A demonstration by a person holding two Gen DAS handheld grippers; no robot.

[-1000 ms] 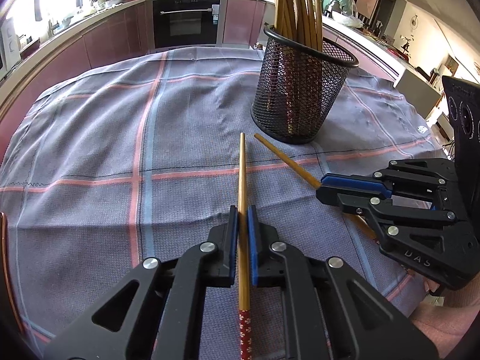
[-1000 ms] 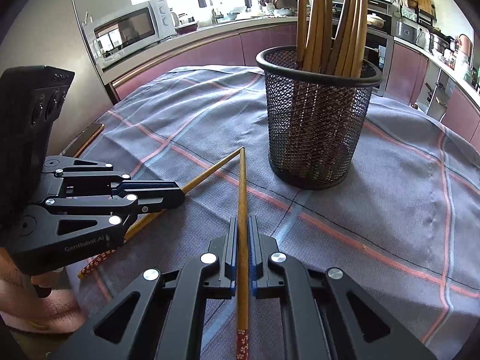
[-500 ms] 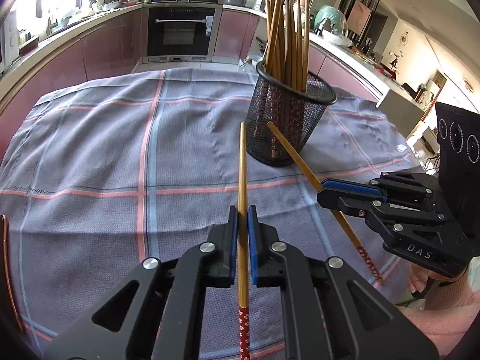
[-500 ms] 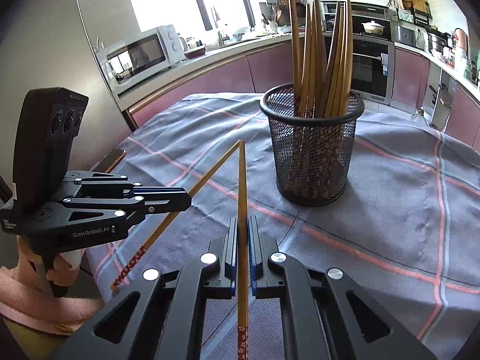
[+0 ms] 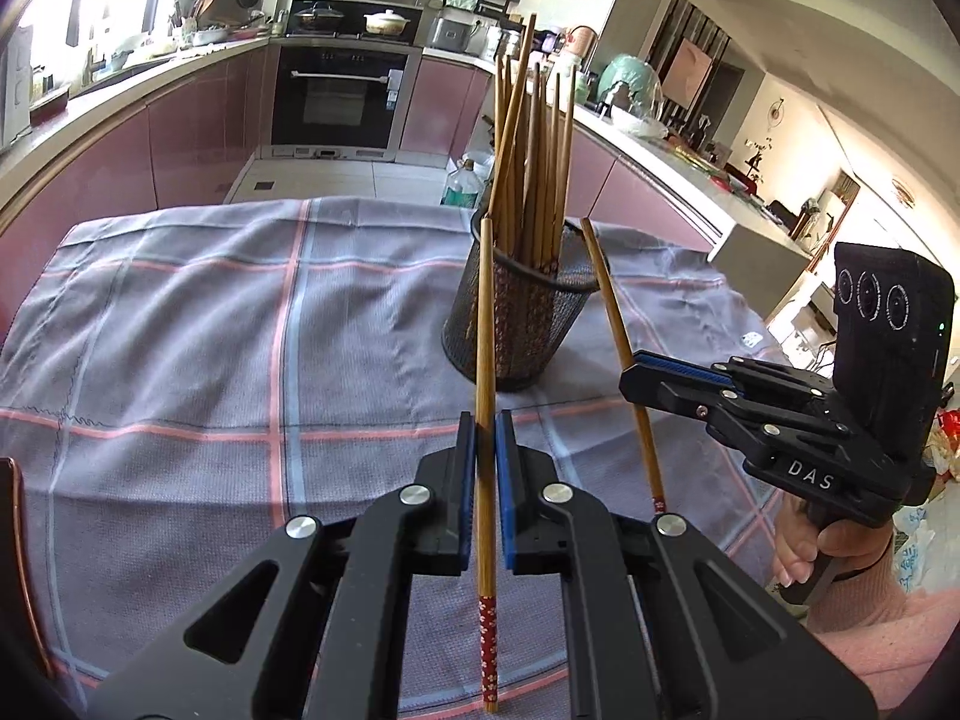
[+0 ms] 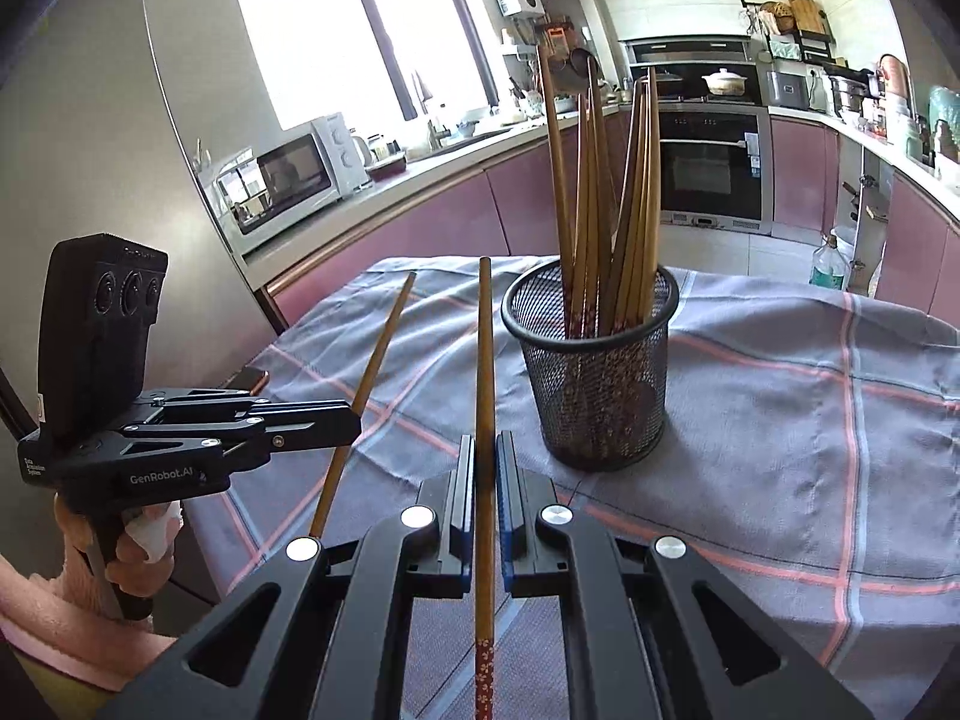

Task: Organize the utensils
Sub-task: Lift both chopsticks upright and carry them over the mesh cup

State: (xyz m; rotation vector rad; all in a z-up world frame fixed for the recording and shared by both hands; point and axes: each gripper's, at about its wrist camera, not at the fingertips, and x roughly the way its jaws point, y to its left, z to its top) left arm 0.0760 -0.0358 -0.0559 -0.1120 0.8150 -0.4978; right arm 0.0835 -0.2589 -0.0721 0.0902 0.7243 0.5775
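The left hand-held gripper (image 5: pixel 486 438) is clamped on a chopstick (image 5: pixel 485 360); the right hand-held gripper (image 6: pixel 486 462) pinches another chopstick (image 6: pixel 483 372). Both sticks are held clear above the clothed bench (image 5: pixel 180 360). Beyond stands the mesh cup (image 6: pixel 594 384) of chopsticks.

Grey tablecloth (image 5: pixel 180 324) w/ pink & pale-blue check lines. Black wire-mesh cup (image 6: pixel 594 378) holds tan wooden chopsticks (image 6: pixel 600 192), ends red w/ white flower print. Black grippers w/ blue pads (image 5: pixel 507 468). Mauve cabinets (image 6: pixel 456 216), white microwave (image 6: pixel 288 171), pink sleeve (image 5: pixel 888 618).
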